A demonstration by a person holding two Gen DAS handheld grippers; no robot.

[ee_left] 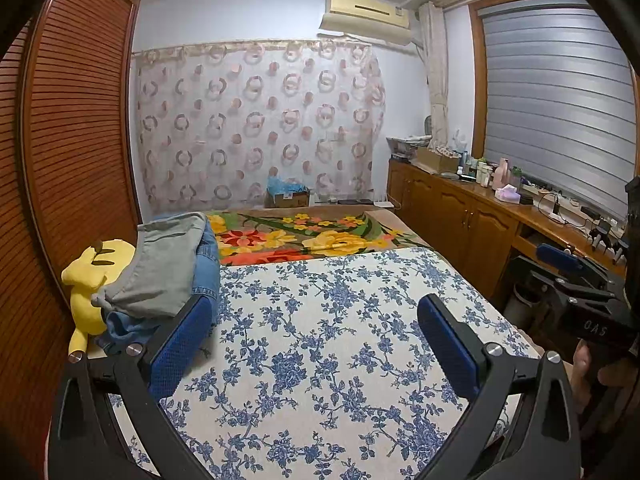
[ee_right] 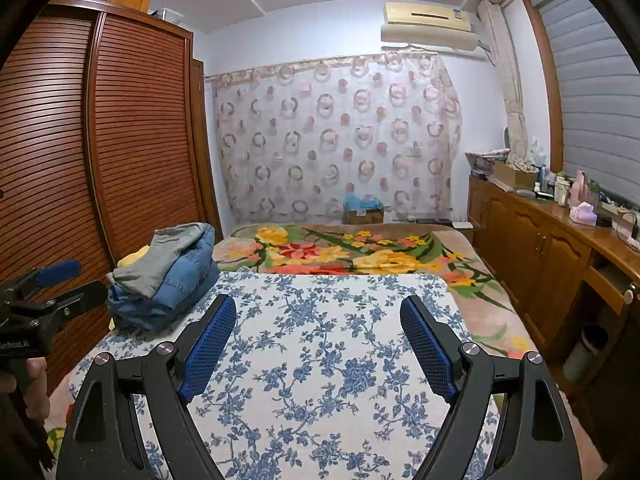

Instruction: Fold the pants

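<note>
A pile of pants, grey ones (ee_left: 168, 264) on top of blue jeans (ee_left: 206, 264), lies at the bed's left edge on the blue-flowered white cloth (ee_left: 320, 340). The pile also shows in the right wrist view (ee_right: 172, 272). My left gripper (ee_left: 316, 320) is open and empty above the cloth, its left finger just in front of the pile. My right gripper (ee_right: 318, 320) is open and empty over the middle of the cloth, right of the pile. Each gripper shows at the edge of the other's view.
A yellow plush toy (ee_left: 90, 276) lies behind the pile by the wooden wardrobe (ee_left: 72, 140). A bright floral blanket (ee_left: 304, 236) covers the far bed. A wooden cabinet counter (ee_left: 480, 208) with bottles and cables runs along the right. A cardboard box (ee_left: 288, 196) stands by the curtain.
</note>
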